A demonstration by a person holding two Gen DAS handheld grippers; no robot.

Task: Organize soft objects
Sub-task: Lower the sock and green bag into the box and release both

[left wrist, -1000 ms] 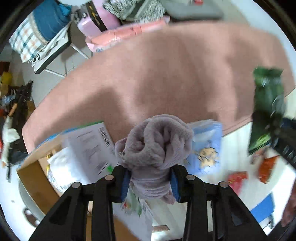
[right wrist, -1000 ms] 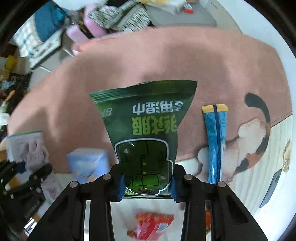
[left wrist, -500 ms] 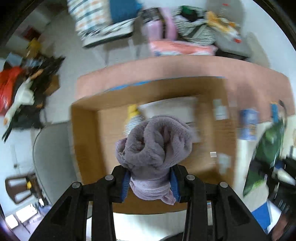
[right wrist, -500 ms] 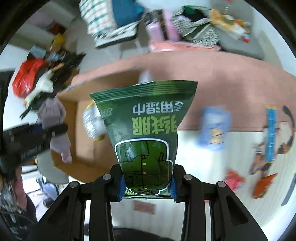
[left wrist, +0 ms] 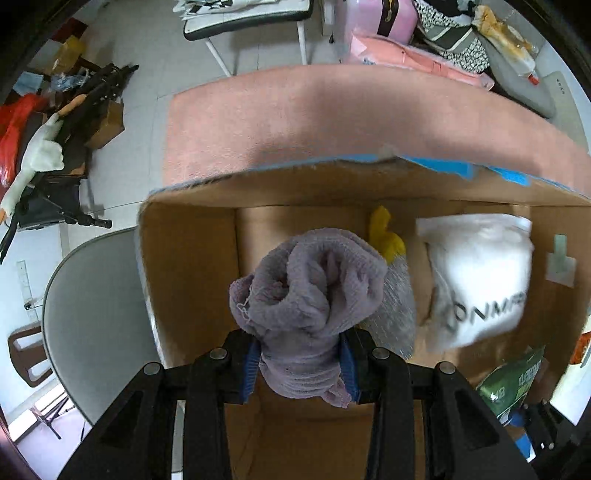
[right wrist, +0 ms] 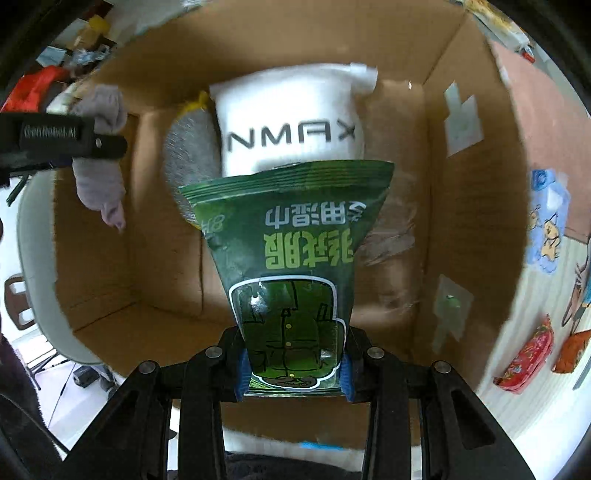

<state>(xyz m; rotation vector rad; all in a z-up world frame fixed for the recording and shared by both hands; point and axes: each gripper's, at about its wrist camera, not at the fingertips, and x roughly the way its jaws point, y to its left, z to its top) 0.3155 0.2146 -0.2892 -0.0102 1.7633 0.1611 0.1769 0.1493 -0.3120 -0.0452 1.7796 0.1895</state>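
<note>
My left gripper (left wrist: 297, 363) is shut on a rolled lilac towel (left wrist: 306, 295) and holds it over the open cardboard box (left wrist: 184, 266). My right gripper (right wrist: 293, 365) is shut on a green wet-wipes pack (right wrist: 291, 240) and holds it over the same box (right wrist: 476, 184). Inside the box lie a white bag with dark lettering (right wrist: 291, 122), which also shows in the left wrist view (left wrist: 480, 280), and a grey mesh bag with a yellow top (right wrist: 192, 147). The left gripper with the towel (right wrist: 99, 147) shows at the left of the right wrist view.
The box stands on a pink rug (left wrist: 332, 118). A grey round chair seat (left wrist: 92, 325) is left of the box. Red and orange snack packs (right wrist: 524, 358) and a blue cartoon pack (right wrist: 546, 221) lie on the floor to the right. Clutter and a suitcase (left wrist: 376, 14) stand beyond the rug.
Both grippers have swung left from over the rug to over the open box and come lower toward it. Each keeps its hold on its item.
</note>
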